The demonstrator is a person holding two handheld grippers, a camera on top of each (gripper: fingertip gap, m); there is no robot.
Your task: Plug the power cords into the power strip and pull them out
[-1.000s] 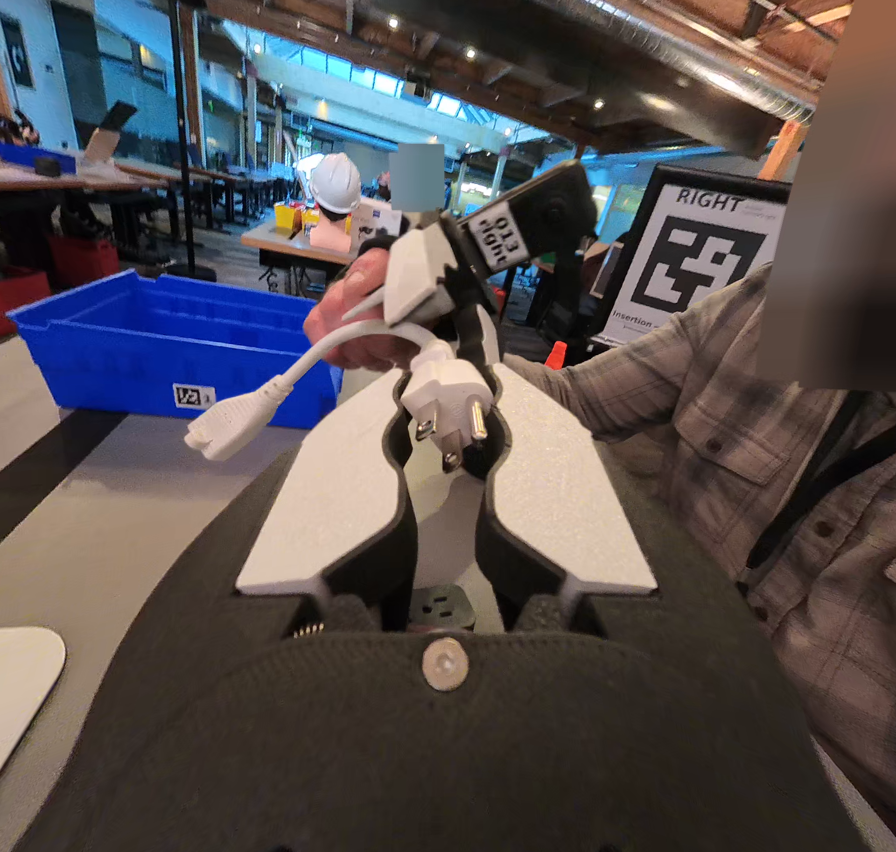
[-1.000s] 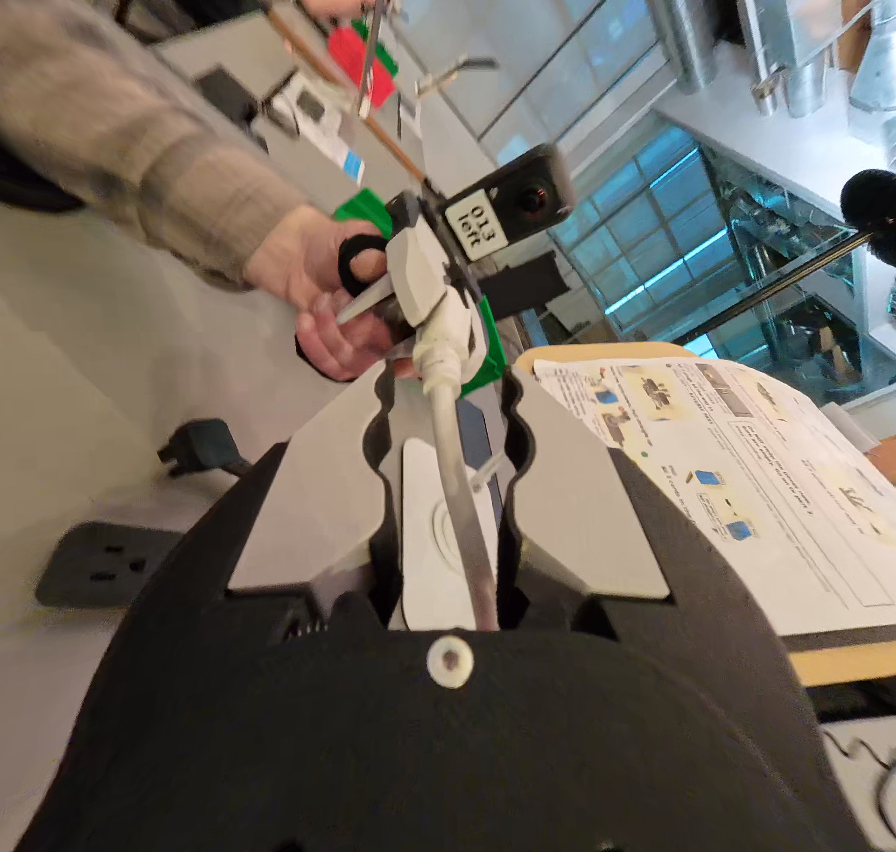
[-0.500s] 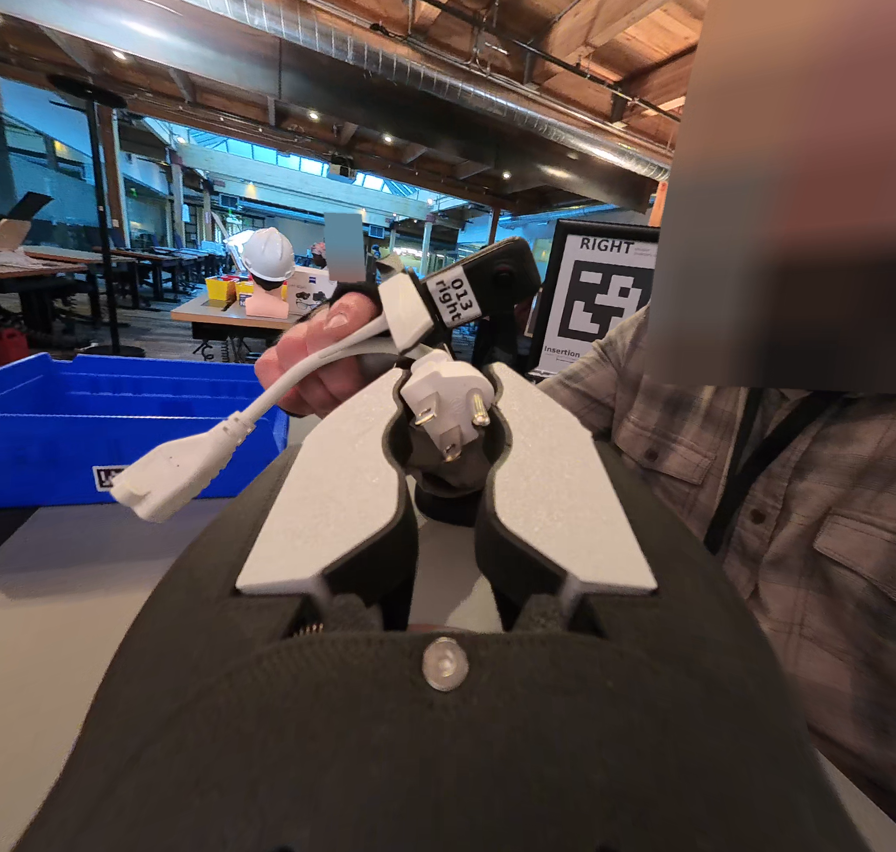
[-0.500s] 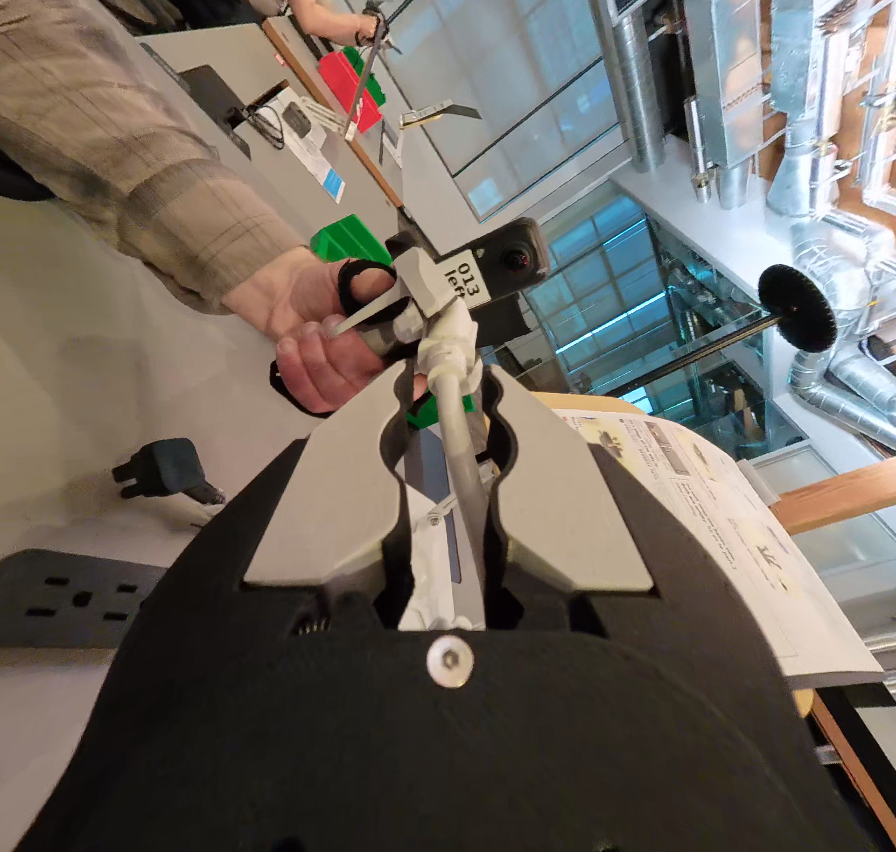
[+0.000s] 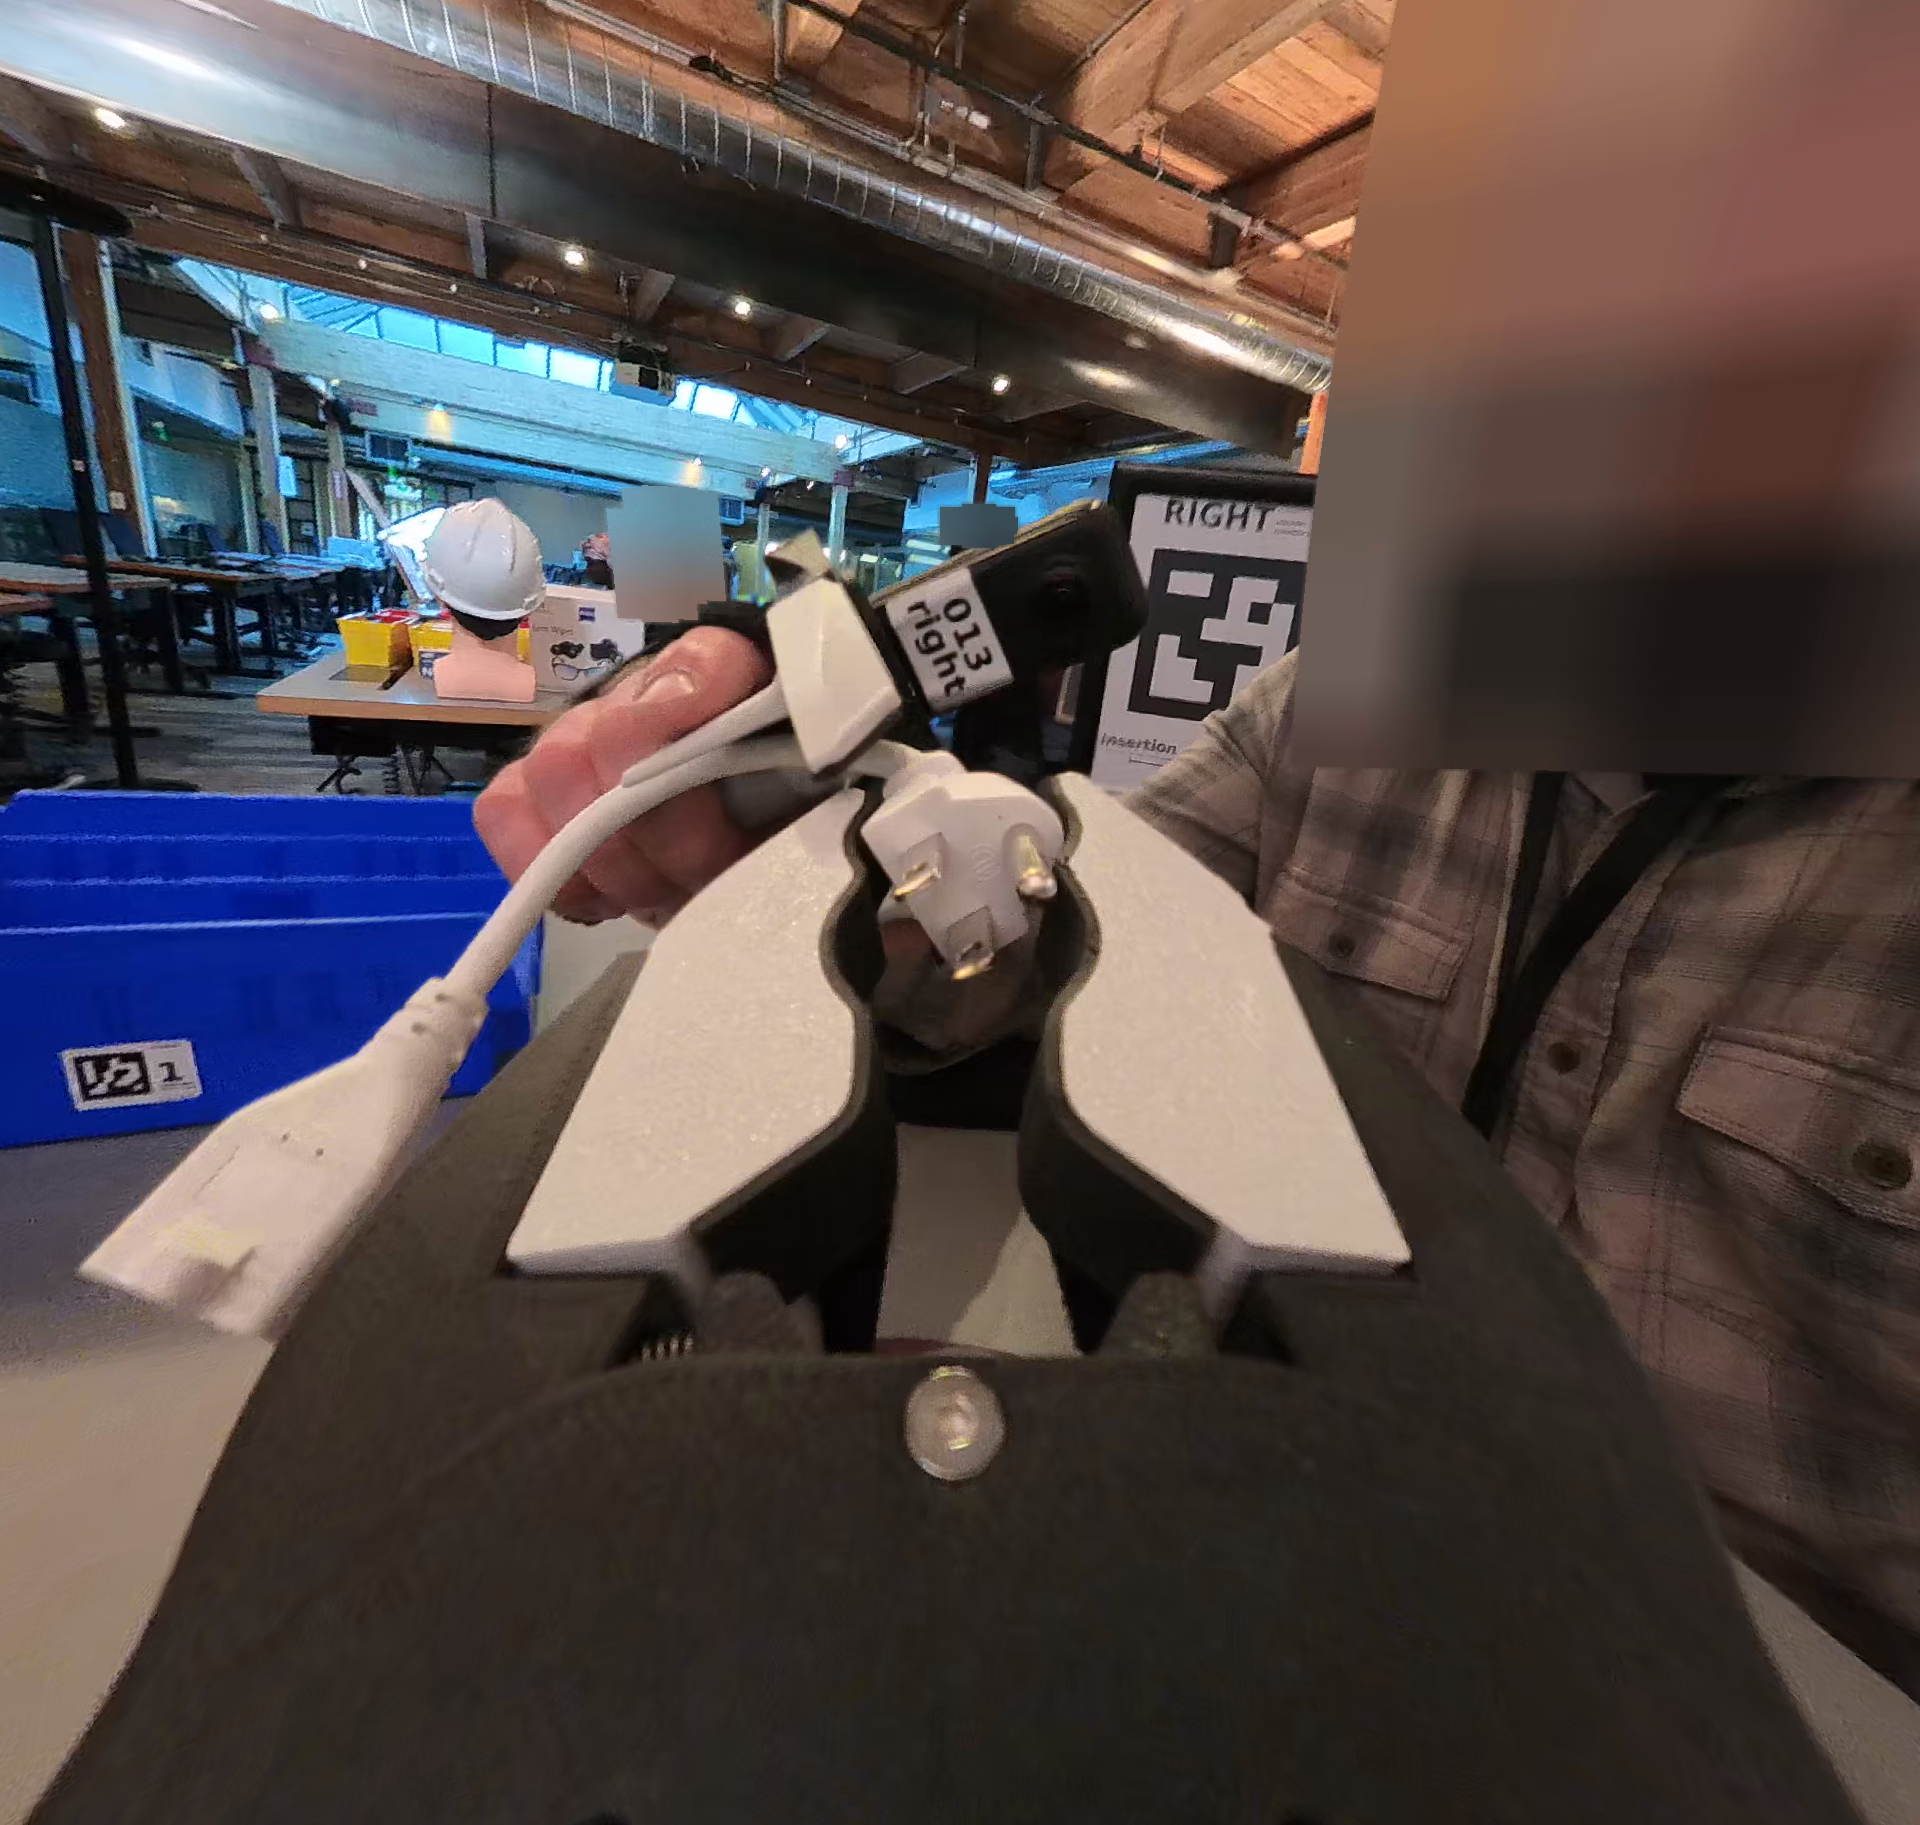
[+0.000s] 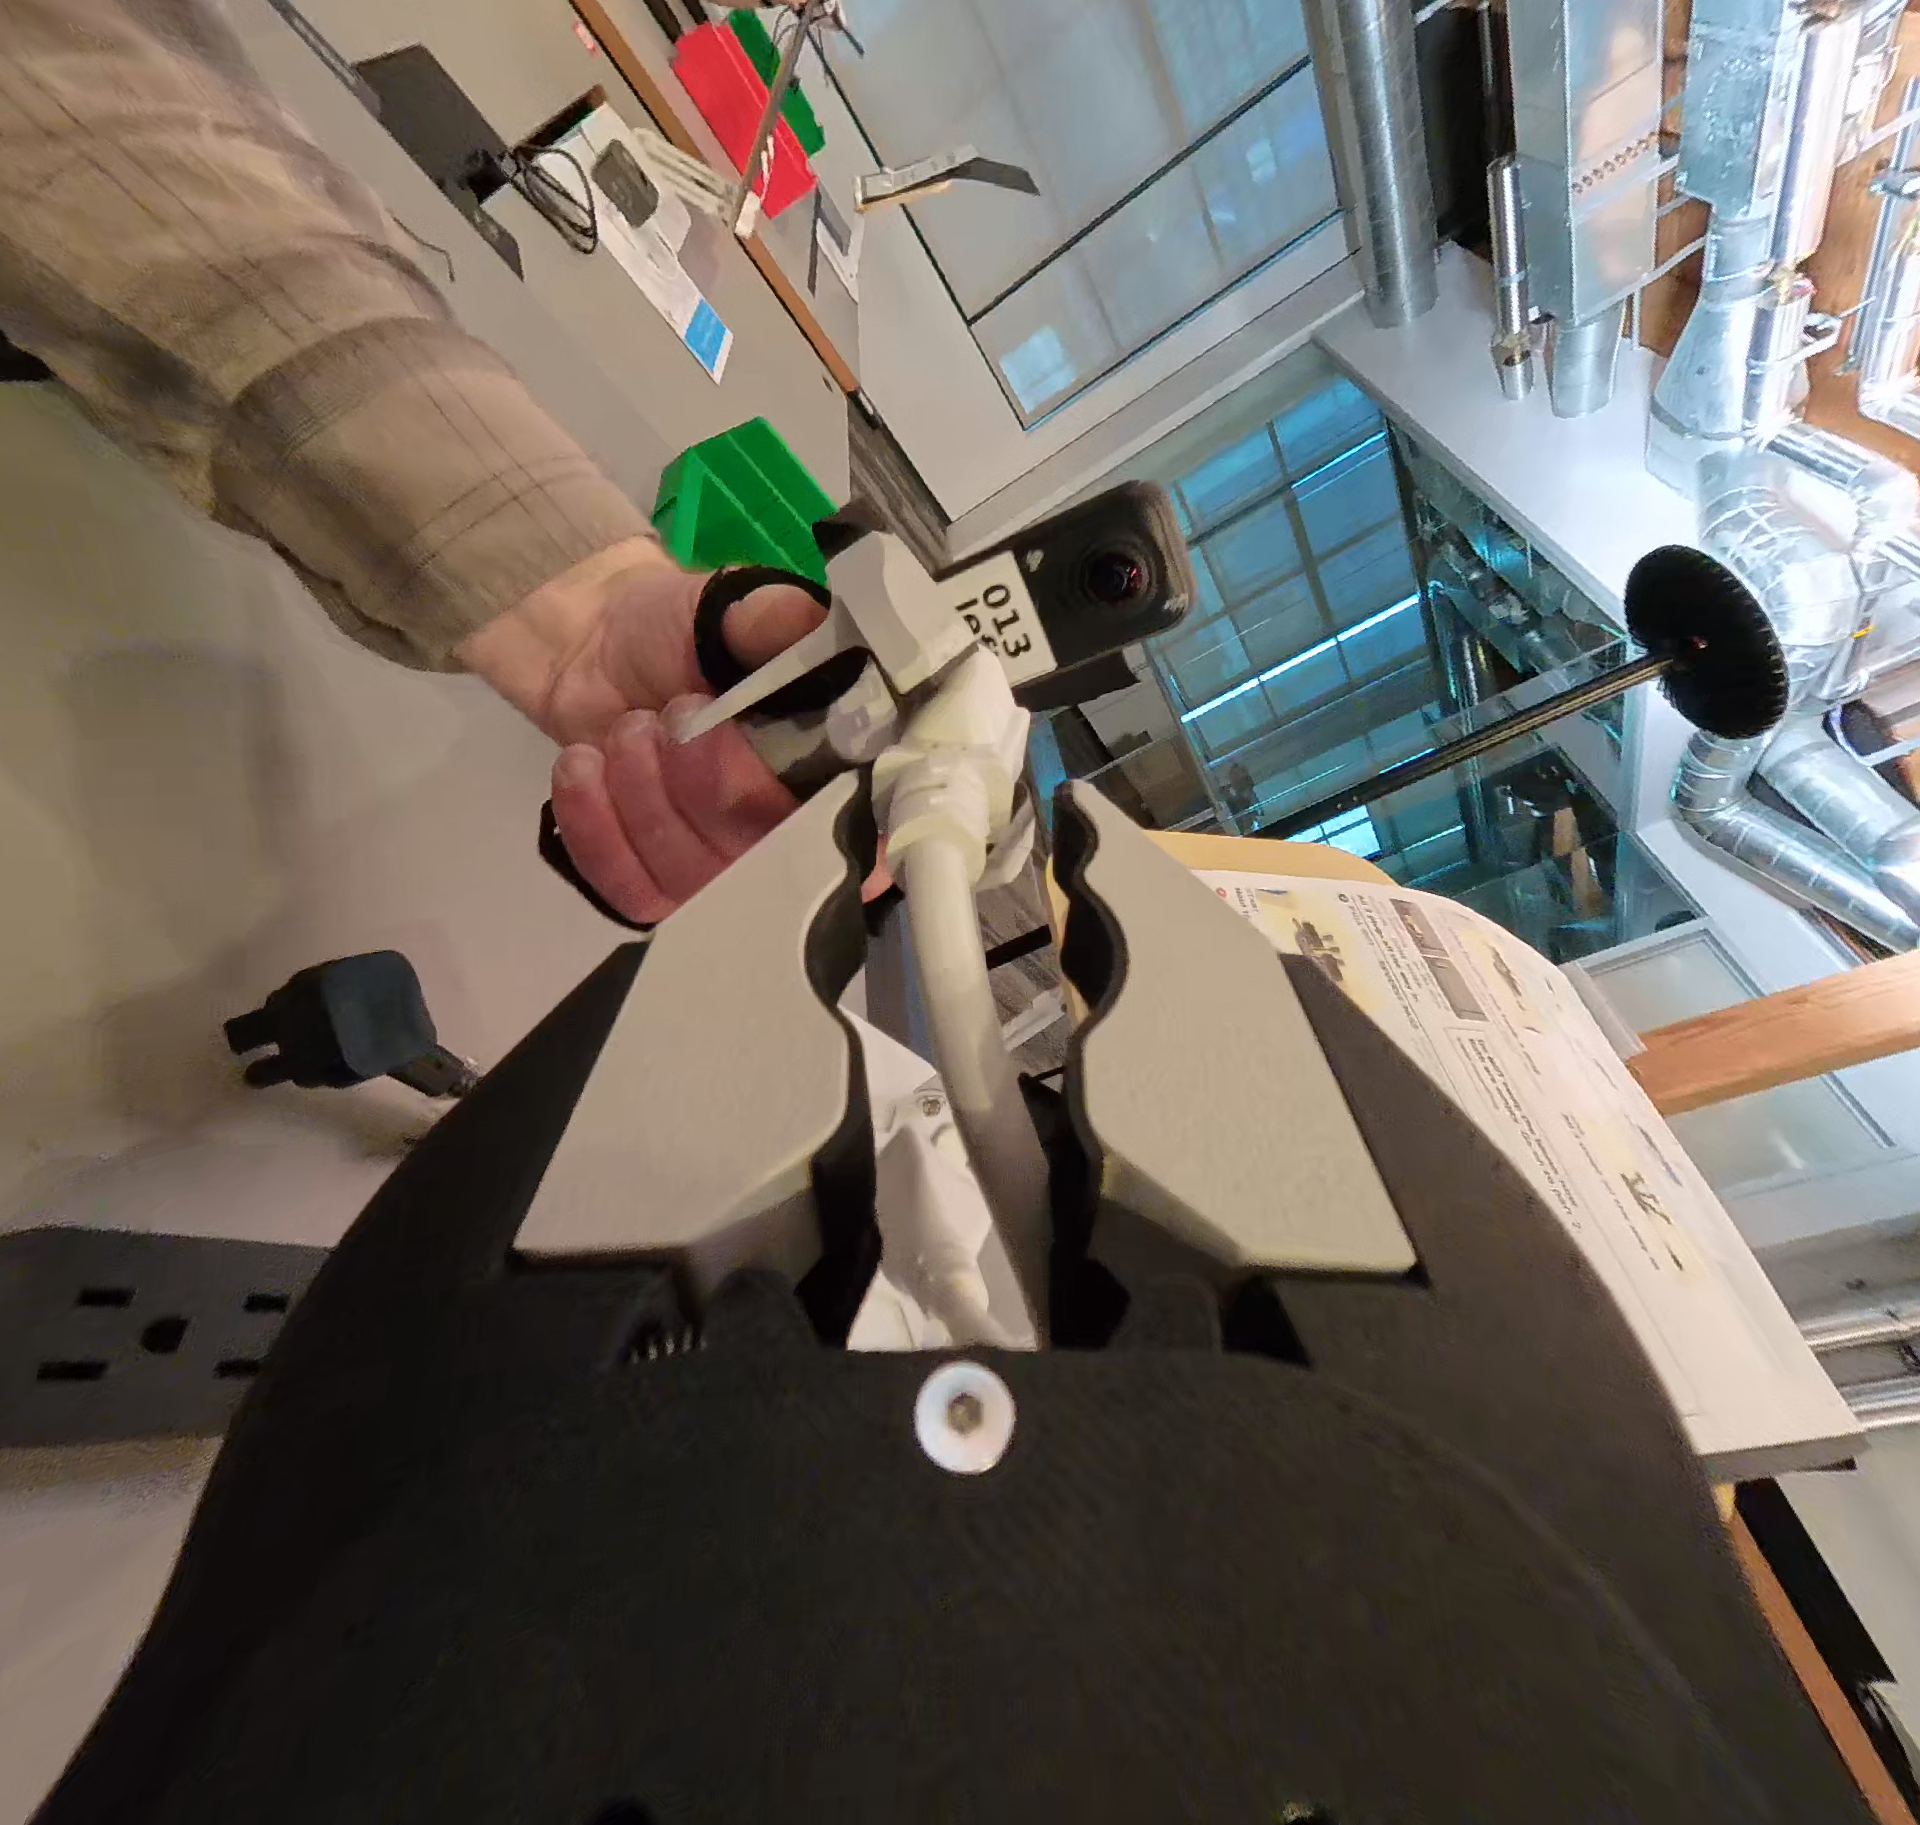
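A short white power cord is held in the air between my two grippers, which face each other. My left gripper is shut on its white plug, prongs towards that camera. The cord runs under the right gripper's finger and hangs left to its white socket end. In the right wrist view my right gripper is open, with the cord lying loose between its fingers. The plug sits just beyond its tips. The black power strip lies on the table at lower left.
A black plug lies on the grey table by the strip. A blue bin stands to the left and a marker board behind. A green bin and a printed sheet are nearby. The person's plaid sleeve is close. Only a small space, under 4 cm, lies between the two pairs of fingers.
Both grippers have tilted upward with the cord. The plug has turned a little in the left view. The right jaws narrowed, then widened slightly. The socket end has swung nearer the left camera.
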